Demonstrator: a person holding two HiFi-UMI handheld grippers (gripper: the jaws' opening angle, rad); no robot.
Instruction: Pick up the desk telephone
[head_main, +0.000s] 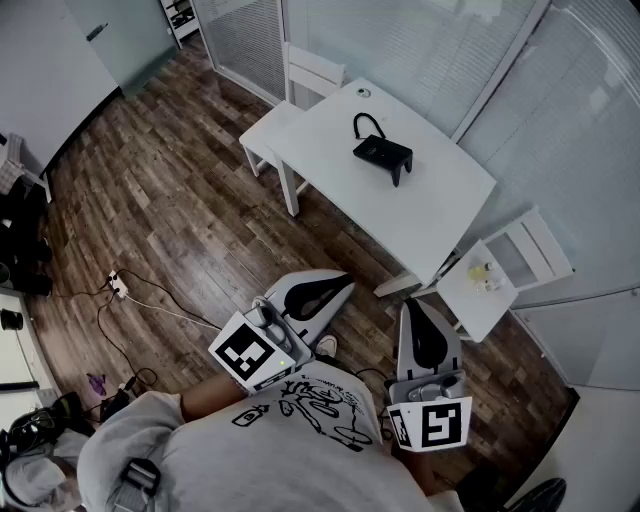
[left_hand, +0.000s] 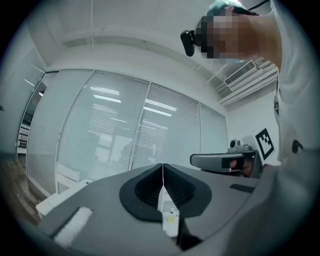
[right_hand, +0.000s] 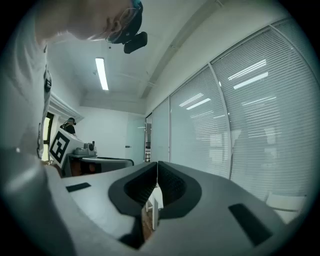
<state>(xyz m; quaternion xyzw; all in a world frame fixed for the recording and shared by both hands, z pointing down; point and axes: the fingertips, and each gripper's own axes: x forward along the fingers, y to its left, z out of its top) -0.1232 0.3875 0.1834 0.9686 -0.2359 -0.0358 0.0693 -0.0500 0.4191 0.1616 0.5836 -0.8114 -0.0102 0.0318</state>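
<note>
A black desk telephone (head_main: 382, 151) with a looped cord sits on the white table (head_main: 420, 215) at the upper middle of the head view. Far short of it, close to the person's chest, my left gripper (head_main: 338, 284) is held level over the wood floor with its jaws pressed together and nothing between them. To its right my right gripper (head_main: 413, 308) is also shut and empty, pointing toward the table's near corner. In the left gripper view the shut jaws (left_hand: 162, 167) face glass walls; the right gripper view shows its shut jaws (right_hand: 157, 166) the same way.
A white chair (head_main: 300, 85) stands at the table's far left side. A small white side table (head_main: 500, 275) with little bottles (head_main: 482, 275) is at the right. Cables and a power strip (head_main: 117, 285) lie on the floor at left. Glass partition walls run behind the table.
</note>
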